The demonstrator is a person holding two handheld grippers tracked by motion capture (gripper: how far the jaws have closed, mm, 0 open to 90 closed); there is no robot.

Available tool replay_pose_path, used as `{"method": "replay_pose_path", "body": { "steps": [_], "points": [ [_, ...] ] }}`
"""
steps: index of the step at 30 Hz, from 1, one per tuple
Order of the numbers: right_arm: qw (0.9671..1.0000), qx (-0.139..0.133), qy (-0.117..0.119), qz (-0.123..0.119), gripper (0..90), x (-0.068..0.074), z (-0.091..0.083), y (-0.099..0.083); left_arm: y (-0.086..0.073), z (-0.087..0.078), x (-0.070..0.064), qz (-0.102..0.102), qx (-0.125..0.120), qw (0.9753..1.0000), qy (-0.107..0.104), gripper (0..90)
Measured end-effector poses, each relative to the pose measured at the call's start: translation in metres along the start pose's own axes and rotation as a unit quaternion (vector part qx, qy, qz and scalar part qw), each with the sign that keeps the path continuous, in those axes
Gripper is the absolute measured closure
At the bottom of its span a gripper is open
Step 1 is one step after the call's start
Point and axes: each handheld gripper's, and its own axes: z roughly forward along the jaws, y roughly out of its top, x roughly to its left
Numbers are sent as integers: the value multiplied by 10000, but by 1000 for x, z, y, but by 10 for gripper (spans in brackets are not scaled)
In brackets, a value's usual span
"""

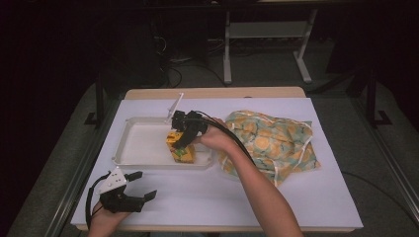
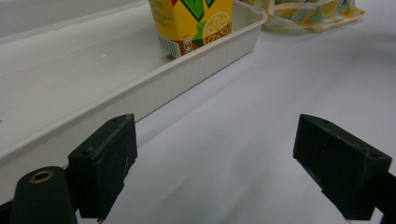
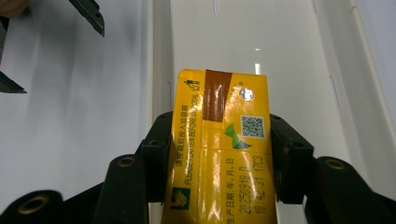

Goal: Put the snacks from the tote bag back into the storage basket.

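Currently the yellow juice carton stands at the near right corner of the white tray, base apparently on the tray floor in the left gripper view. Right gripper has both jaws pressed against the carton's sides, so not yet released. Left gripper rests idle on the white table cover near the tray's front wall, jaws wide apart, holding nothing. Patterned fabric bag lies crumpled right of the tray. Judgement: placement essentially done; remaining: release grip, withdraw. Cannot tell whether more items remain in the bag.
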Motion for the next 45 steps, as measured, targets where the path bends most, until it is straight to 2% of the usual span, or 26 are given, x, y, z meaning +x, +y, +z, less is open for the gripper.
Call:
{"method": "replay_pose_path", "body": {
  "steps": [10,27,35,45],
  "points": [
    [10000,67,13,-21,492,-1,8,-1,0,-1,1,47,24,10000,-4,133],
    [9999,69,95,8,489,-3,5,-9,0,0,0,8,5,10000,9,133],
    [9998,104,81,-129,488,-2,5,-11,0,0,0,38,18,10000,2,133],
    [9998,103,83,-162,486,0,5,-12,0,0,0,39,20,10000,-13,133]
  ]
}}
